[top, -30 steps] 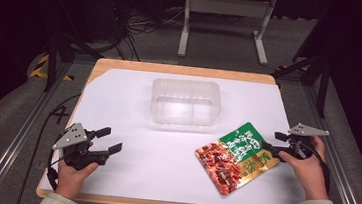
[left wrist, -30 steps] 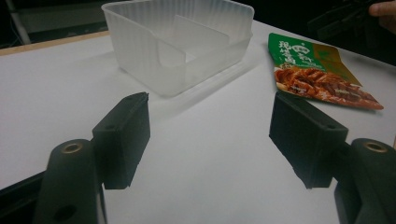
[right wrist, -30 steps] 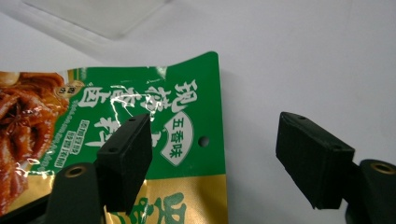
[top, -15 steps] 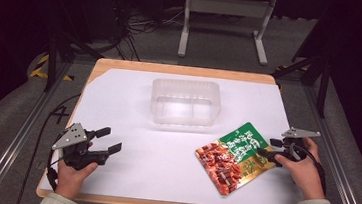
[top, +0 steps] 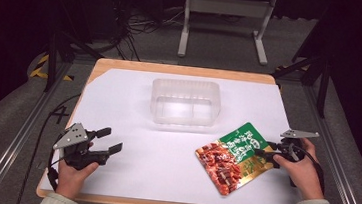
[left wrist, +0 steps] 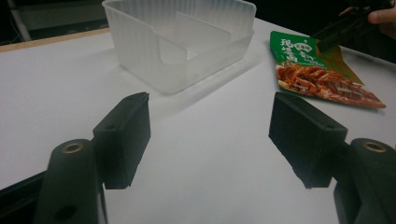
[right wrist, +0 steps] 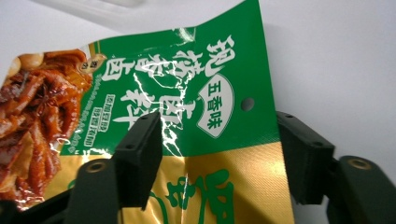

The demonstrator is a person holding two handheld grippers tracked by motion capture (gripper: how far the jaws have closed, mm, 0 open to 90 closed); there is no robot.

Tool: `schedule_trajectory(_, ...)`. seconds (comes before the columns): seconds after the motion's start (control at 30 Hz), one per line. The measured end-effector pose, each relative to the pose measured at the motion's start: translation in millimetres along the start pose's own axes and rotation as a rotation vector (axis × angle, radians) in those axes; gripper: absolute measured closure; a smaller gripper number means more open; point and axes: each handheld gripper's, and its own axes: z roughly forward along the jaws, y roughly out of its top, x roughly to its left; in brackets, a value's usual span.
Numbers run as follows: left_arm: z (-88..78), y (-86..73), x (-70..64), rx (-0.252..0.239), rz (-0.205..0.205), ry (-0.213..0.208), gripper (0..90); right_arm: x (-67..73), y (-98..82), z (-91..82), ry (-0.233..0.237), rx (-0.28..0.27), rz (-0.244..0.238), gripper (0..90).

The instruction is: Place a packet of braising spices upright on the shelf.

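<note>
Glossy green and gold foil makes up the snack pouch point(top: 234, 157), which is printed with white characters on the green part and a picture of reddish-brown food on the other end; a small round hole is punched near one edge. One pouch is counted, lying flat on the white table cover point(top: 164, 155), just right of and nearer the person than the clear plastic container point(top: 185, 102). One container is seen, translucent and ribbed, with a divider inside that splits it into two compartments. The right gripper point(top: 264, 154) is held at the pouch's right edge, its jaws spread apart with the green and gold part of the pouch lying between them in the right gripper view; whether the pads touch the foil cannot be told. The left gripper point(top: 106, 140) is held well to the left of the container, near the front edge of the table, its jaws wide apart with only bare white surface between them. Two grippers are counted.
</note>
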Motion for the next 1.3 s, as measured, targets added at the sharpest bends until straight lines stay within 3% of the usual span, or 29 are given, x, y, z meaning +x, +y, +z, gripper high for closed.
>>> schedule_trajectory(0.13, 0.4, -0.2, 0.3, 0.001, 0.0, 0.001, 30.1, 3.1, 4.3, -10.9, 0.027, -0.017, 0.004, 54.4)
schedule_trajectory(0.3, 1.1, -0.4, -0.2, -0.001, -0.005, 0.001, 30.1, 11.6, 9.6, -15.9, 0.084, -0.013, 0.003, 61.7)
schedule_trajectory(0.33, 1.2, -0.4, -0.3, -0.001, -0.005, 0.001, 30.1, 15.3, 10.5, -12.6, 0.061, 0.019, -0.025, 62.5)
schedule_trajectory(0.57, 0.9, -0.6, -0.1, 0.001, -0.003, 0.001, 30.1, 18.6, 8.6, -2.2, 0.057, 0.07, -0.048, 66.1)
schedule_trajectory(0.83, 1.0, -0.5, -0.1, 0.002, -0.001, 0.005, 30.2, 20.2, 6.9, 4.2, 0.0, 0.117, -0.094, 84.8)
schedule_trajectory(0.93, 1.1, -0.6, -0.4, 0.002, -0.005, 0.006, 30.2, 19.4, 7.4, 3.2, -0.011, 0.117, -0.1, 89.4)
schedule_trajectory(0.97, 0.9, -0.5, 0.0, 0.001, 0.001, 0.006, 30.2, 18.9, 8.2, 0.9, -0.001, 0.107, -0.077, 90.0)
schedule_trajectory(1.3, -0.1, -0.3, 0.2, 0.001, 0.0, 0.008, 30.2, 23.4, 18.3, -21.3, 0.043, 0.035, -0.045, 90.0)
